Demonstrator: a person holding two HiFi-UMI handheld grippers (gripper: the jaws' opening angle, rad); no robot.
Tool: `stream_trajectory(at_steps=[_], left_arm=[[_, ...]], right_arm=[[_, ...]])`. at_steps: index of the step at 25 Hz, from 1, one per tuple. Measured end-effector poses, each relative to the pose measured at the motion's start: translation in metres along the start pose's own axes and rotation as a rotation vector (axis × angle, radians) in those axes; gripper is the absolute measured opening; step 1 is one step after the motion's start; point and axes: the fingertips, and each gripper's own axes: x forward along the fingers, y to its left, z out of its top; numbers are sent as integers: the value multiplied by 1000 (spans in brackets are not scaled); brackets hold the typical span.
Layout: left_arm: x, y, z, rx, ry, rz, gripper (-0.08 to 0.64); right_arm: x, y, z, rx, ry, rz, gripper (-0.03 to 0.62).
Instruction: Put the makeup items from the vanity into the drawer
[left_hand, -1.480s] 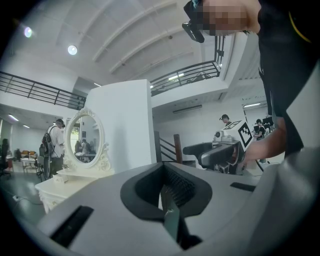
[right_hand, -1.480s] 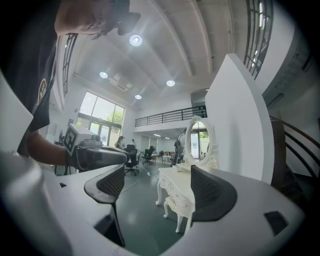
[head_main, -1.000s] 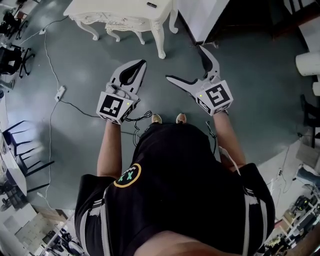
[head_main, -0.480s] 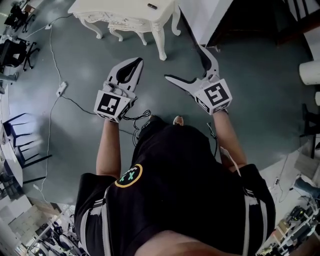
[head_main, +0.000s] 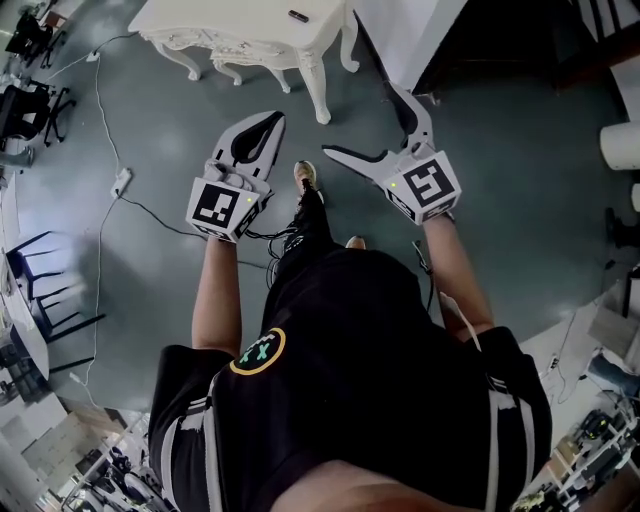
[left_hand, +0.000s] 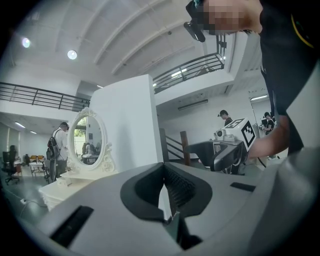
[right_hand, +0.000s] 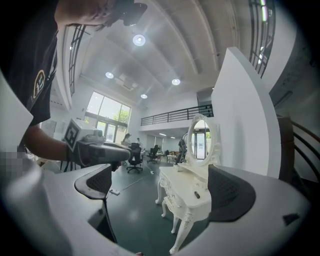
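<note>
The white carved vanity stands on the grey floor at the top of the head view, a few steps ahead of me. One small dark makeup item lies on its top. My left gripper is held in the air, shut and empty. My right gripper hangs beside it, wide open and empty. Between its jaws the right gripper view shows the vanity, the dark item and the oval mirror. The left gripper points past the mirror.
A white partition wall rises just right of the vanity, with dark wooden stairs behind it. A power strip and cables lie on the floor at left, near black chairs. The person's foot is between the grippers.
The person has taken a step toward the vanity: one foot has swung forward between the grippers. Both grippers keep their states and have barely shifted.
</note>
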Motion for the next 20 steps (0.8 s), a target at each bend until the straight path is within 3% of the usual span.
stream_trajectory(at_steps=[11, 17, 20], left_arm=[[68, 120, -43, -41, -19, -15, 20], [105, 183, -65, 12, -4, -83, 20], [124, 216, -65, -29, -22, -82, 20]], right_arm=[[117, -70, -32, 8, 57, -22, 600], [194, -111, -42, 21, 96, -37, 600], [230, -131, -41, 18, 105, -52, 600]])
